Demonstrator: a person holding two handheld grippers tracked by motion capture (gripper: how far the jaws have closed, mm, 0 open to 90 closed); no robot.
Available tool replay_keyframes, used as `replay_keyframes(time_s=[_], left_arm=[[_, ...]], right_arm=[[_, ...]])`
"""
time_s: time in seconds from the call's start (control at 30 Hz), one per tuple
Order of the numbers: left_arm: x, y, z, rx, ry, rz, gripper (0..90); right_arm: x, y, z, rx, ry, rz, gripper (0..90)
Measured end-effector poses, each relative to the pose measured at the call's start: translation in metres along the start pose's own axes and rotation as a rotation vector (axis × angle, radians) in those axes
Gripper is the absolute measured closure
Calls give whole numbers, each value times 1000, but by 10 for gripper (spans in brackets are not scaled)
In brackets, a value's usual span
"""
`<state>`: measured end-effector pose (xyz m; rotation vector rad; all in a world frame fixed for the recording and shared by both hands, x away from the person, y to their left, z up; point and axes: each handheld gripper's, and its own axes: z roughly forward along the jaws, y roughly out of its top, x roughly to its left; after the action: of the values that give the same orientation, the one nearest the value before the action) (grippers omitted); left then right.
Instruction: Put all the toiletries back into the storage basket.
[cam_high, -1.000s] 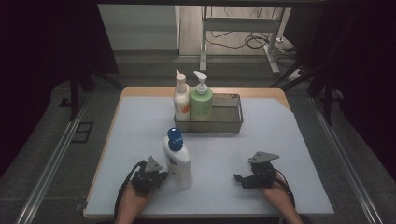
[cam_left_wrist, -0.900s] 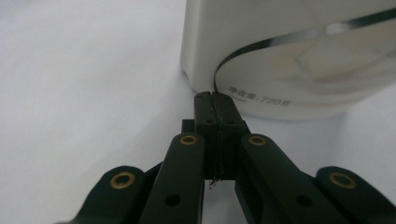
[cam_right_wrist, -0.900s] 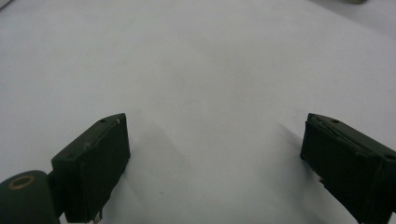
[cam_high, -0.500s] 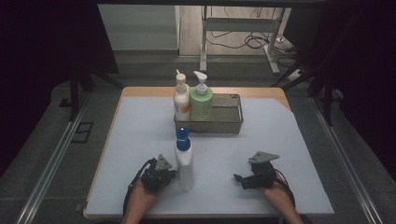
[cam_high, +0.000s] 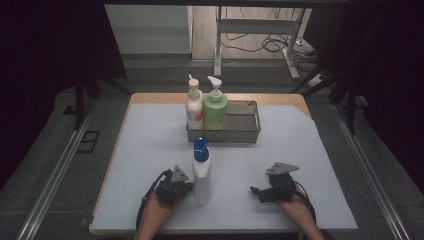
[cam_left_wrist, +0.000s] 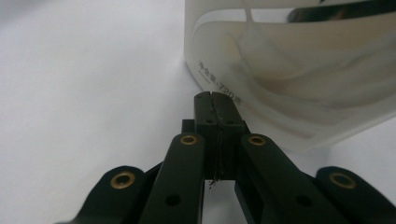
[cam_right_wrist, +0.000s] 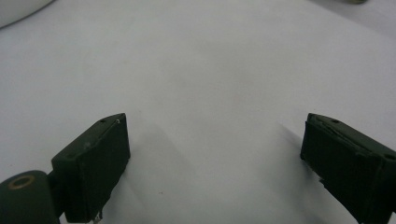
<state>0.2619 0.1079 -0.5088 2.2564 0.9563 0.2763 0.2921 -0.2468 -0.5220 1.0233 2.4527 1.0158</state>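
A tall white bottle with a blue cap stands upright on the white mat, near the front. My left gripper lies low on the mat just left of it. In the left gripper view its jaws are shut together with nothing between them, and the tip of the left gripper is right at the bottle's lower wall. My right gripper rests on the mat to the bottle's right, well apart from it. In the right gripper view the right gripper stands open over bare mat.
A wire basket stands at the back middle of the mat. A white pump bottle and a green pump bottle stand in its left end. The mat's front edge lies just below both hands.
My left gripper has slid right along the mat. The white bottle has shifted right with it and turned from its broad face to its narrow side. The right gripper has stayed still.
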Motion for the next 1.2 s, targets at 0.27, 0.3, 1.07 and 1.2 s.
replay_keyframes(time_s=[0.27,0.3,1.07,1.2], left_arm=[[-8,5,6,4,-17,10,893],[-9,5,6,5,-20,14,893],[-44,11,15,5,-140,54,892],[-48,15,19,1,-151,68,891]], right_arm=[[0,0,0,1,0,2,77],[0,0,0,1,0,2,77],[0,0,0,3,-1,2,78],[0,0,0,3,-1,2,78]])
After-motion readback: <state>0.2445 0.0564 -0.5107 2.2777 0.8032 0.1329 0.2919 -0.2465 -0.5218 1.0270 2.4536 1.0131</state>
